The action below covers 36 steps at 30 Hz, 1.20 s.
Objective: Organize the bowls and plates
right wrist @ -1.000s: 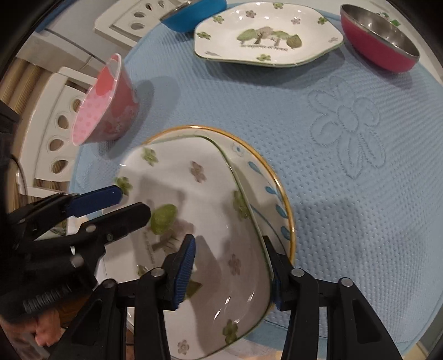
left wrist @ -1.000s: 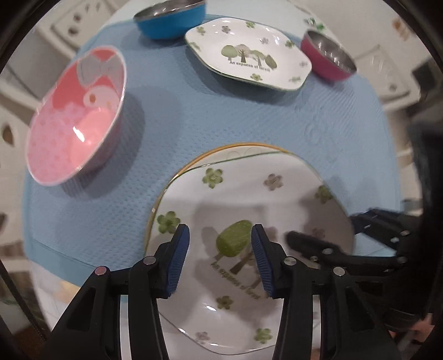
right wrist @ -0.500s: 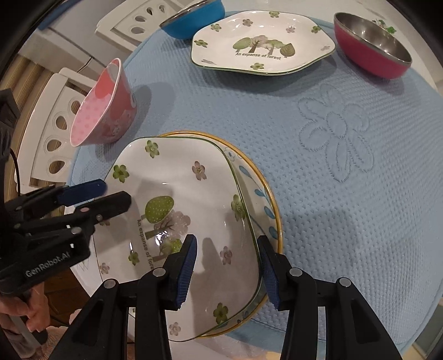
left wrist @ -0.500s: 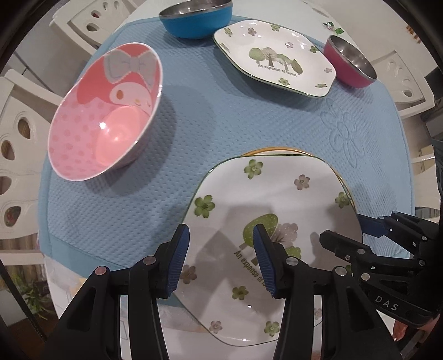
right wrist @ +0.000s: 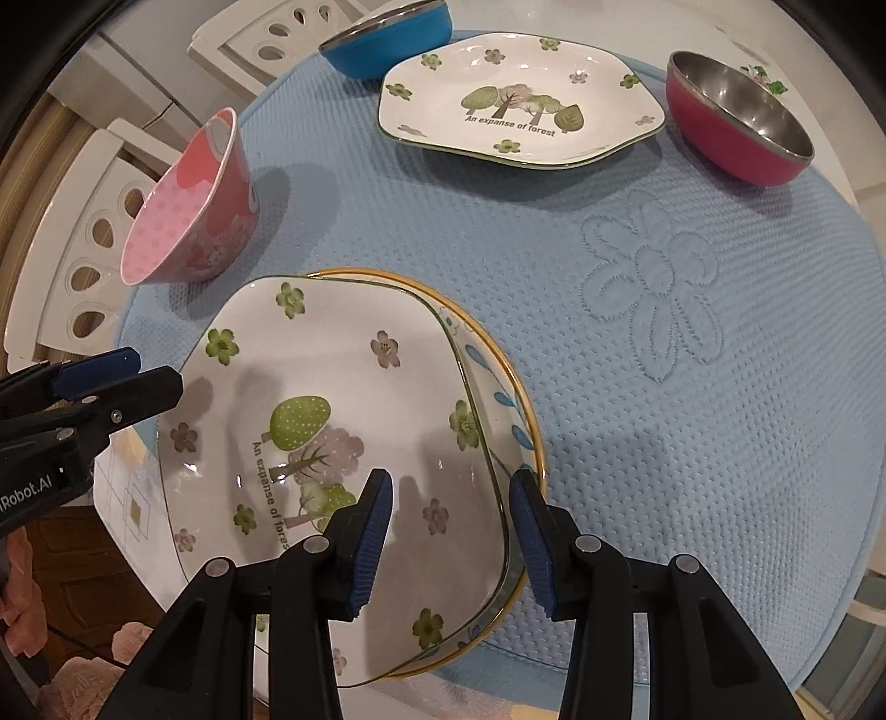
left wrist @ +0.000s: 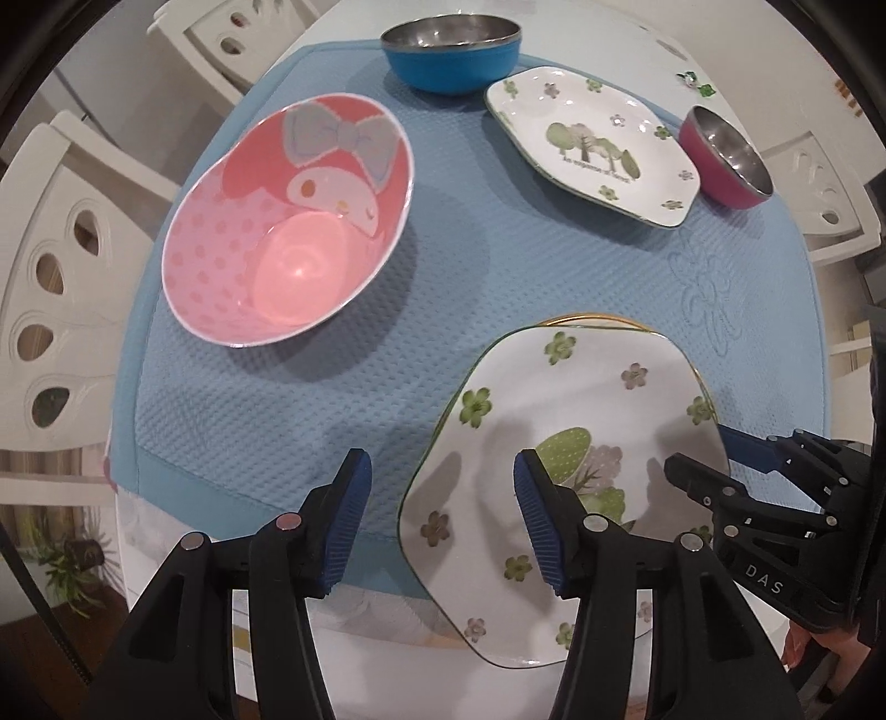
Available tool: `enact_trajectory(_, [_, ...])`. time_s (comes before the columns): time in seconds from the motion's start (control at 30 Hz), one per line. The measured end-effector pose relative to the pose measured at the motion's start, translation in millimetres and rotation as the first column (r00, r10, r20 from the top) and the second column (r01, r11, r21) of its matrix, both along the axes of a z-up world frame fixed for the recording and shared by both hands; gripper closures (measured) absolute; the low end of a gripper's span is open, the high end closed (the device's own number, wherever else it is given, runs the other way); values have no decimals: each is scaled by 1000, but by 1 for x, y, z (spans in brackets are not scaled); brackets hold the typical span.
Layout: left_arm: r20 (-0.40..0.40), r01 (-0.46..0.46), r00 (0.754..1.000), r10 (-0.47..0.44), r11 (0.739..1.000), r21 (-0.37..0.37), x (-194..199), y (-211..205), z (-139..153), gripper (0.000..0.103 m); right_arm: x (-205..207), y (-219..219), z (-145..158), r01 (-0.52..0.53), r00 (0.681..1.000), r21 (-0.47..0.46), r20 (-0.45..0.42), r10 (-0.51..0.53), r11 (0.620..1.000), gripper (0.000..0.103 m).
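Observation:
A white forest plate lies stacked on a gold-rimmed plate at the mat's near edge. My left gripper is open and empty over that stack's left rim. My right gripper is open and empty; its fingers straddle the stack's right rim without touching it. A second forest plate lies at the far side. A pink cartoon bowl stands at the left.
A blue steel bowl and a magenta steel bowl stand at the far side of the blue mat. White chairs surround the table.
Both grippers have pulled back and up from the near plate stack. The left gripper has opened wider and shifted left. The plate now lies flat on the gold-rimmed plate.

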<state>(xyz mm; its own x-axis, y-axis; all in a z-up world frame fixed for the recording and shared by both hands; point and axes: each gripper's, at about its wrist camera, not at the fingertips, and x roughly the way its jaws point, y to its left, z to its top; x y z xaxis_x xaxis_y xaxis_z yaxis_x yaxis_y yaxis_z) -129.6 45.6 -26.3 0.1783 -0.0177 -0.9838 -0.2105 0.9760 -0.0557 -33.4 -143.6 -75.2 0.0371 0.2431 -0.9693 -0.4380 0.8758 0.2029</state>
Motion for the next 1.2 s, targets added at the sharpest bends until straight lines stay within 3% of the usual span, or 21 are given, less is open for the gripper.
enact_trajectory(0.2, [-15, -7, 1000, 7, 1000, 0, -4, 3, -3, 51, 1, -7, 0, 18, 1000, 16, -9, -18, 1000, 62])
enact_trajectory(0.57, [-35, -5, 999, 6, 999, 32, -2, 9, -8, 51, -1, 2, 0, 7, 1000, -36, 11, -7, 999, 66])
enact_trajectory(1.2, [-87, 7, 996, -2, 998, 54, -2, 3, -26, 51, 4, -13, -2, 54, 998, 1, -6, -54, 999, 69])
